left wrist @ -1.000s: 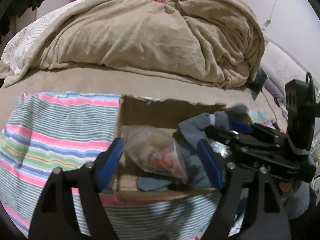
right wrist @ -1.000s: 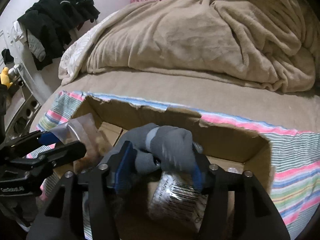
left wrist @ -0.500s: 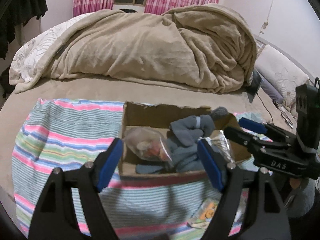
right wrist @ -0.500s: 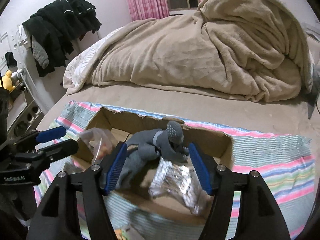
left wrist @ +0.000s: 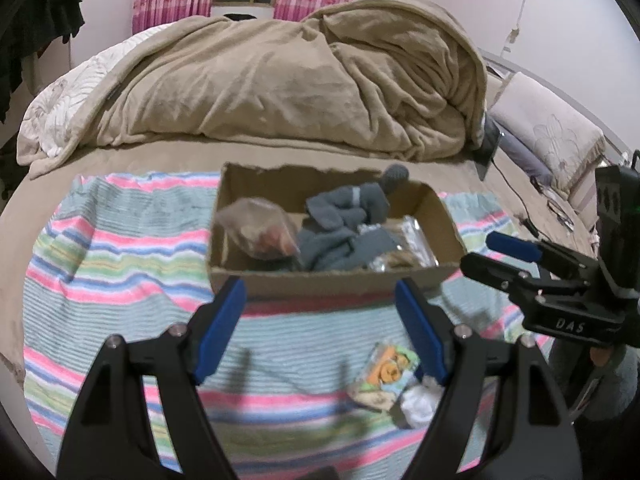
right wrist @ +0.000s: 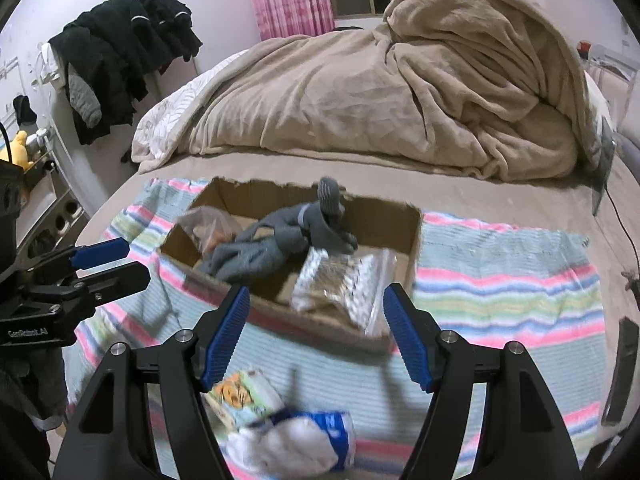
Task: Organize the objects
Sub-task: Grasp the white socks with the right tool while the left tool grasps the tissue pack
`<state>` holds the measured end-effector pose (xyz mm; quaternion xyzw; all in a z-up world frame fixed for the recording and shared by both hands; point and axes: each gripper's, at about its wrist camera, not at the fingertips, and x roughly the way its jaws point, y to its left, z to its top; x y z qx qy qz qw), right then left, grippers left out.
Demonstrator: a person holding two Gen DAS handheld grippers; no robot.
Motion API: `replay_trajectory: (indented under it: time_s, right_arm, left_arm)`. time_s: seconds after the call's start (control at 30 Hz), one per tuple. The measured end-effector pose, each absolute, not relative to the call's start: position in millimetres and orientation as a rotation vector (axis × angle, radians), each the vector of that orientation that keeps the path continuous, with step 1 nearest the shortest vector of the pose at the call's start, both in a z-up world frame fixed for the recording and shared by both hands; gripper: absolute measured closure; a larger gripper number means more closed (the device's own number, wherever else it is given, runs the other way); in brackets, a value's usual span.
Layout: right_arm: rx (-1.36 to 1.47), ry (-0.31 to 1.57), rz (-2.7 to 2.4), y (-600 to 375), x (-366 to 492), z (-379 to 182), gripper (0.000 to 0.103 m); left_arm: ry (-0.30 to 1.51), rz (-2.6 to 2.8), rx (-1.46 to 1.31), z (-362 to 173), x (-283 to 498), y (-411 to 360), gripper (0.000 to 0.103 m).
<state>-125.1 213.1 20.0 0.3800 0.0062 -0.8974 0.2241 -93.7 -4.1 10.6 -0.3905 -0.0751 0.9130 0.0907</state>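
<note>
A torn cardboard box (left wrist: pixel 332 276) (right wrist: pixel 400 236) sits on the striped blanket. It holds a clear bag of reddish bits (left wrist: pixel 260 232) (right wrist: pixel 208 224), grey gloves (left wrist: pixel 344 220) (right wrist: pixel 280 244) and a shiny foil packet (left wrist: pixel 404 244) (right wrist: pixel 340 280). My left gripper (left wrist: pixel 320 320) (right wrist: pixel 134 260) hovers open in front of the box with nothing between its fingers. My right gripper (right wrist: pixel 316 332) (left wrist: pixel 480 252) is also open and empty, near the box's right front corner. A small packet with an orange picture (left wrist: pixel 384 368) (right wrist: pixel 236 396) and a white and blue pack (right wrist: pixel 304 440) (left wrist: pixel 420 400) lie on the blanket near me.
The striped blanket (left wrist: pixel 120 264) covers the near part of the bed. A heaped beige duvet (left wrist: pixel 300 80) fills the far side. A dark flat device (right wrist: pixel 620 368) lies at the blanket's right edge, with a cable (left wrist: pixel 516 200) behind. Dark clothes (right wrist: pixel 120 52) hang at left.
Both grippers have drawn back and up from the box. The right jaws widened and left the grey glove lying in the box. The two loose packets have come into view.
</note>
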Motion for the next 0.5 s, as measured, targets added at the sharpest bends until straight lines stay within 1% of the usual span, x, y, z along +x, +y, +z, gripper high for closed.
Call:
replay_trajectory:
  time_s: [0.2, 0.5]
  right_arm:
    - [1.071, 0.022, -2.465, 218.2, -107.9, 12.9, 0.030]
    - [1.147, 0.079, -2.402, 213.1, -82.8, -14.9, 0.030]
  left_arm:
    - [-0.223, 2.693, -1.200, 0.3, -82.3, 2.2, 0.024]
    - [-0.272, 2.658, -1.277, -22.5, -67.2, 3.1, 0.024]
